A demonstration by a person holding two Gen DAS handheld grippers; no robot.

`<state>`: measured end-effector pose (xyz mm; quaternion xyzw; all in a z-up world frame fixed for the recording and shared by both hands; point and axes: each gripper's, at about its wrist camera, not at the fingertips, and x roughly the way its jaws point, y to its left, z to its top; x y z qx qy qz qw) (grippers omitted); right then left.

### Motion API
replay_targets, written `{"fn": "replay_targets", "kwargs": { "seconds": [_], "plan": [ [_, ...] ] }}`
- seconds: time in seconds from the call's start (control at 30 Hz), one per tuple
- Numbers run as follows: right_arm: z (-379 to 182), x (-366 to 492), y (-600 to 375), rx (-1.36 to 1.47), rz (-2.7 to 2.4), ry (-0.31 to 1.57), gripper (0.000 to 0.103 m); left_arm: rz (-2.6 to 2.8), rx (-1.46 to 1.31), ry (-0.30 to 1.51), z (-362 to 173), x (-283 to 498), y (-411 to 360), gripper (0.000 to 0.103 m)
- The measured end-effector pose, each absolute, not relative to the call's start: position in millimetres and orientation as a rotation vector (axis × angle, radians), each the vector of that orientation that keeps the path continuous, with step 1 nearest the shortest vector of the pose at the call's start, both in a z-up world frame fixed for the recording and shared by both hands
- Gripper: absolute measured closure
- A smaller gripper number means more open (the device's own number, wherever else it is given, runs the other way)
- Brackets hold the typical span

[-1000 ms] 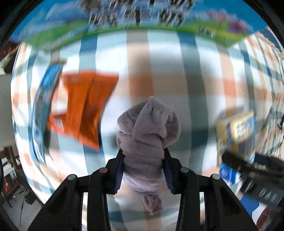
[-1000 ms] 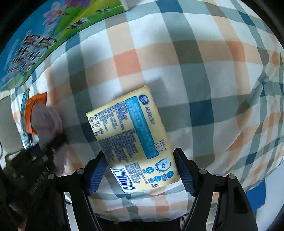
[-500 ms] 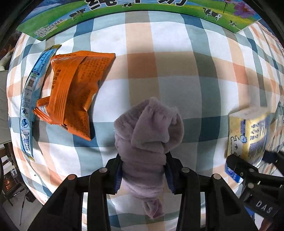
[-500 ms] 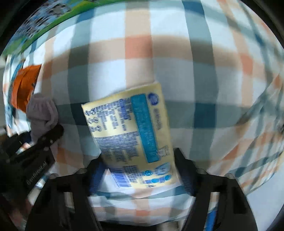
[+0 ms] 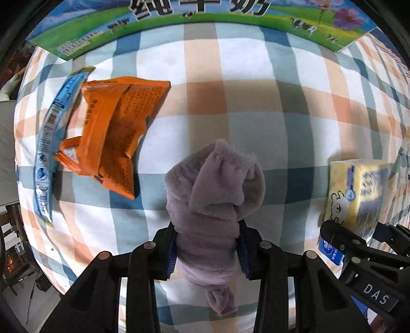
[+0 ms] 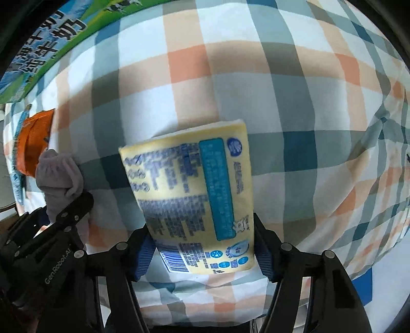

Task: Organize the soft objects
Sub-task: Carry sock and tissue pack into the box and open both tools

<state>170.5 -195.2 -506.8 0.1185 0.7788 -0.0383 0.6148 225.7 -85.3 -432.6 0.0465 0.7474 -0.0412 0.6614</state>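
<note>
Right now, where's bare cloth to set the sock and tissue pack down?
Widest bare cloth lies between the orange bag, the milk carton at the far edge, and the tissue pack. More lies right of the pack in the right view. The left side is crowded: orange bag against the blue wrapper. The sock hangs over free cloth.

Surface: checked cloth, in white, pale orange, grey-teal and dark blue squares, covers the counter in both views. In the right wrist view the cloth lies smooth at centre and is creased into folds toward the right edge.

Far edge: printed box, with a green meadow band, blue sky, small black-and-white cows, a purple flower and large dark characters. It rests on the cloth. The same box runs along the upper left of the right wrist view.

Lower right, beyond the cloth: a blue patch on a pale surface.

Left margin of the left wrist view: dim room, details unreadable.
</note>
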Motion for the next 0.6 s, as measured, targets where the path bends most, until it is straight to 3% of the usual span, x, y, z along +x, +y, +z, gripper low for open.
{"fn": "replay_targets", "kwargs": {
  "seconds": [0.37,0.6],
  "plan": [
    [-412.4,162.8,-177.6,0.392,0.052,1.642,0.037,-0.186,-0.030,1.506,-311.0,236.1,-65.9,0.068],
    [-309.3,242.6,-199.4,0.420,0.118,1.486,0.037,-0.210,-0.082,1.374,-229.4,295.9,-44.4,0.068]
  ]
}}
